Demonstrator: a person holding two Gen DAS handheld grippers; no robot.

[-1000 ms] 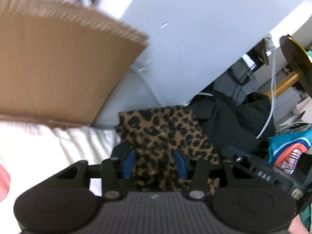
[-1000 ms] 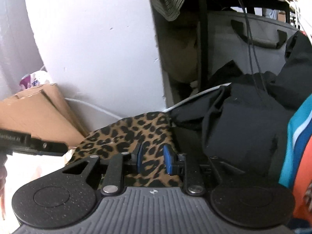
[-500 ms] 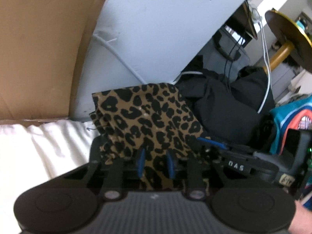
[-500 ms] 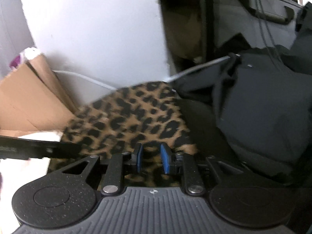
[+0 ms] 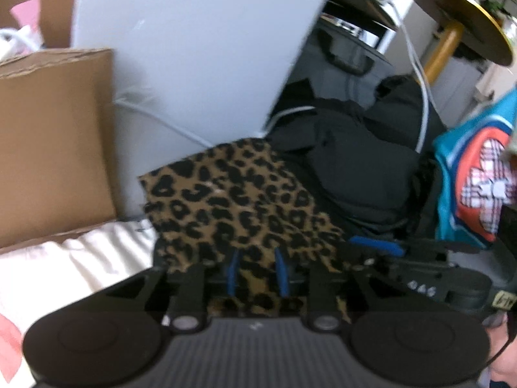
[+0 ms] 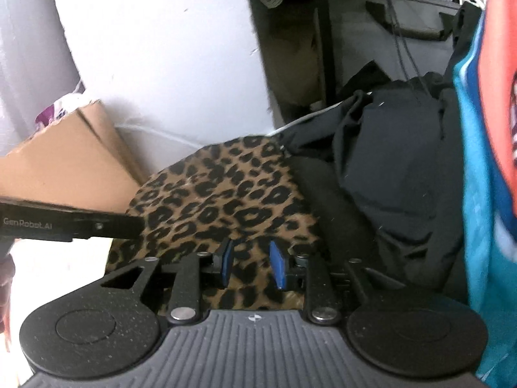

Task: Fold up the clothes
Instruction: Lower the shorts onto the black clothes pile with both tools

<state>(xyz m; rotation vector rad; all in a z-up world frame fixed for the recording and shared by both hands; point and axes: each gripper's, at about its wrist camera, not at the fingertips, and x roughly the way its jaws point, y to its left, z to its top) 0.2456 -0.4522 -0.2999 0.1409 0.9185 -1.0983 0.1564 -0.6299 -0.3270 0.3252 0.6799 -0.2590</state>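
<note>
Left wrist view: left gripper [image 5: 257, 273] over the near edge of the leopard-print fabric garment [image 5: 239, 200]; jaws narrow and opening, cloth between them, pads not clearly pressing. The garment lies on the white bed sheet [image 5: 80, 258], black clothing [image 5: 355, 168] at right.

Right wrist view: right gripper [image 6: 250, 266] likewise narrow, opening, over the print cloth. Risk: both let go together, so the fold slumps or shifts.

We see a pale wall [image 5: 200, 48] at twelve o'clock, cardboard box [image 5: 51, 142] at nine, round gold-edged side table [image 5: 458, 16] at two, grey bag [image 6: 387, 32] behind.
</note>
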